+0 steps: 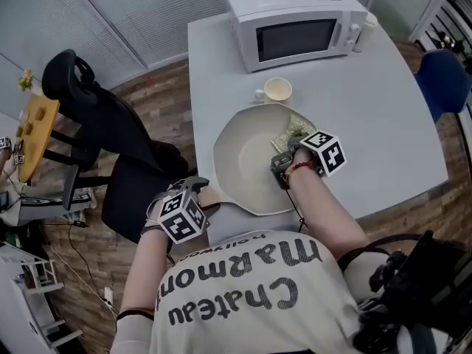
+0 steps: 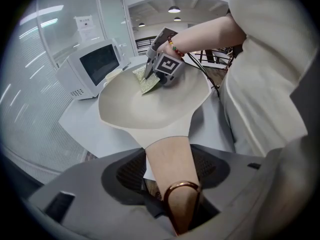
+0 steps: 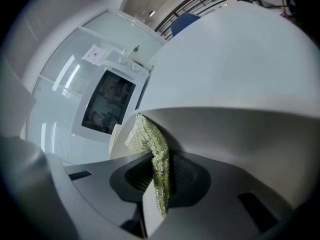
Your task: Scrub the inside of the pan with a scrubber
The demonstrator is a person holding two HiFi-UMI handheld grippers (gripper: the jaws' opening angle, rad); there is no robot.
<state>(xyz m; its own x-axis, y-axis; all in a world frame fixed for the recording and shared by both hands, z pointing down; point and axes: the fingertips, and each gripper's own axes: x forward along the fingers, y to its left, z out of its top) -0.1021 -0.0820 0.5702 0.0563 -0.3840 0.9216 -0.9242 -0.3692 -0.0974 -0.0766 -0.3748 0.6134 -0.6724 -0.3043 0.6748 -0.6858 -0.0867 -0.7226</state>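
One black chair (image 1: 110,139) stands left of the white desk (image 1: 383,109). The left claw (image 1: 200,190) is set wide, clamped on the handle (image 2: 167,159) of the single cream pan (image 1: 243,161), which lies at the desk's near edge. In the pan's right half, the right claw (image 1: 284,162) pinches one green scrubber (image 1: 289,133). Behind stand one cup (image 1: 277,90) and one microwave (image 1: 295,21).

Wood floor (image 1: 158,102) — white table (image 1: 398,124), black office chair (image 1: 96,116), blinds (image 1: 147,13) behind.
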